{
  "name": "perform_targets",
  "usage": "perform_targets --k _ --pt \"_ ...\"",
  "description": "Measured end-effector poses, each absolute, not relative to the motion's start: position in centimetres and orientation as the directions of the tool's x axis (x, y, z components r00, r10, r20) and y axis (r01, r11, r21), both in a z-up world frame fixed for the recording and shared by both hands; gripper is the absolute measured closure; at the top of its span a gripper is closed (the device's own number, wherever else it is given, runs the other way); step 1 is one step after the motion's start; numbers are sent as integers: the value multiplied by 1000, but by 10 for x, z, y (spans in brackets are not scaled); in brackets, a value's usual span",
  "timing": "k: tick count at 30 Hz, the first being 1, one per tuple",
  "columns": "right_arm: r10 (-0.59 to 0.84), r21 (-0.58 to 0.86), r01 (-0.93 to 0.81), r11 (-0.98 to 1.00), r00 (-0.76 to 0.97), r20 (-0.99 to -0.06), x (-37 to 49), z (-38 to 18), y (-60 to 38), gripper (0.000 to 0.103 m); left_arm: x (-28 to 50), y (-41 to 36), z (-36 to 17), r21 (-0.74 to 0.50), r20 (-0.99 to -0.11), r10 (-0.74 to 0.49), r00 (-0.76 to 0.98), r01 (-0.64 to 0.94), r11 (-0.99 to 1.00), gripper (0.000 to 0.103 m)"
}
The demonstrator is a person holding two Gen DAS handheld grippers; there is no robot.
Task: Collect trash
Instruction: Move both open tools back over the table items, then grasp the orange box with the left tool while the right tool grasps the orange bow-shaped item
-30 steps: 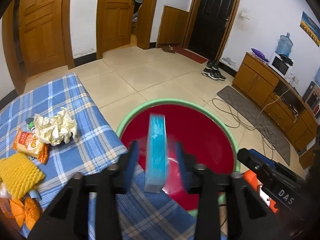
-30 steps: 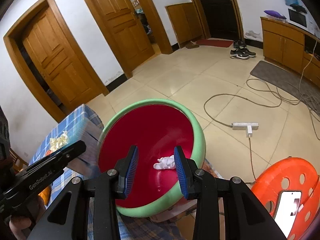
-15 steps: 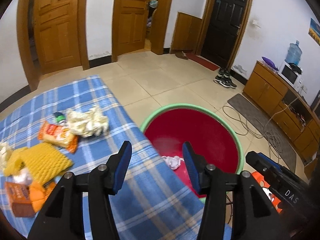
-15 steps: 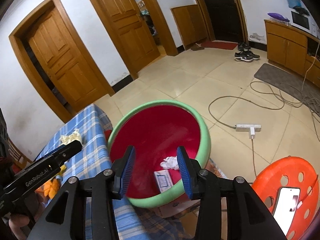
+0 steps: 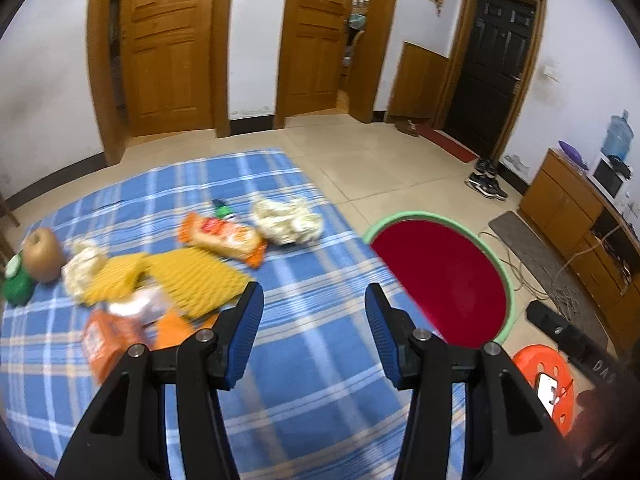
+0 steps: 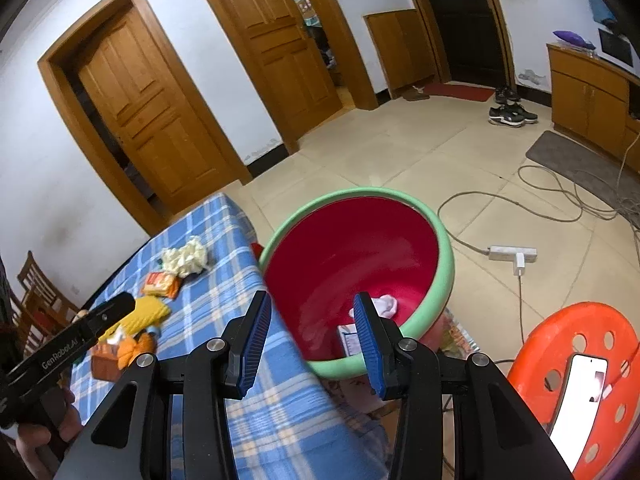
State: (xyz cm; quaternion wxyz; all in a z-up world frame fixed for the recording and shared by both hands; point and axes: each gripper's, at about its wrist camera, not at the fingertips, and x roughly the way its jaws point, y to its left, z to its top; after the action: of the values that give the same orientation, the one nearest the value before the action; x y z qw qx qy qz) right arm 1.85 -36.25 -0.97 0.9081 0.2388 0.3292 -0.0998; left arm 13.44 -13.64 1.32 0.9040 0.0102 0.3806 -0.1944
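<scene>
A red basin with a green rim stands beside the table's right edge. It holds a white crumpled tissue and a small box. On the blue checked cloth lie a crumpled white tissue, an orange snack packet, a yellow foam net, an orange box and more wrappers. My left gripper is open and empty above the cloth. My right gripper is open and empty at the basin's near rim.
A brown fruit and a green-capped item sit at the cloth's left edge. An orange stool with a phone stands right of the basin. Cables and a power strip lie on the tiled floor.
My left gripper let the blue box fall into the basin, then swung left from over the basin to over the cloth. My right gripper drifted slightly left.
</scene>
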Motion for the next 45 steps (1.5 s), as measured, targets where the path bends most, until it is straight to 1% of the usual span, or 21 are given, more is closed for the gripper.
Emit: perform_targets --k 10,13,16,20,22,29,33,36,45 --pt "13 353 286 891 761 -649 23 -1 -329 59 135 -69 12 -124 -691 -255 676 236 964 50" --pt "20 348 274 897 758 -652 25 0 -321 59 140 -50 8 -117 -698 -218 682 192 975 44" --pt "28 343 267 900 752 -658 27 -1 -314 59 145 -35 2 -112 -709 -190 679 158 981 42" --pt "34 332 257 907 743 -668 31 -2 -305 59 150 -18 -8 -110 -722 -163 673 121 987 32" --pt "37 326 252 911 739 -673 34 -3 -300 59 152 -13 -13 -113 -729 -160 666 113 987 31" --pt "49 310 235 921 721 -691 44 -7 -285 59 158 -2 -34 -130 -757 -166 632 103 986 31" --pt "60 299 218 929 708 -703 51 -11 -275 59 160 0 -41 -151 -759 -184 625 106 983 31" --pt "68 287 200 937 701 -710 58 -13 -266 59 159 3 -44 -171 -755 -203 624 111 979 38" --pt "125 274 120 954 673 -729 81 -20 -231 59 149 12 -37 -178 -733 -209 648 113 977 38"
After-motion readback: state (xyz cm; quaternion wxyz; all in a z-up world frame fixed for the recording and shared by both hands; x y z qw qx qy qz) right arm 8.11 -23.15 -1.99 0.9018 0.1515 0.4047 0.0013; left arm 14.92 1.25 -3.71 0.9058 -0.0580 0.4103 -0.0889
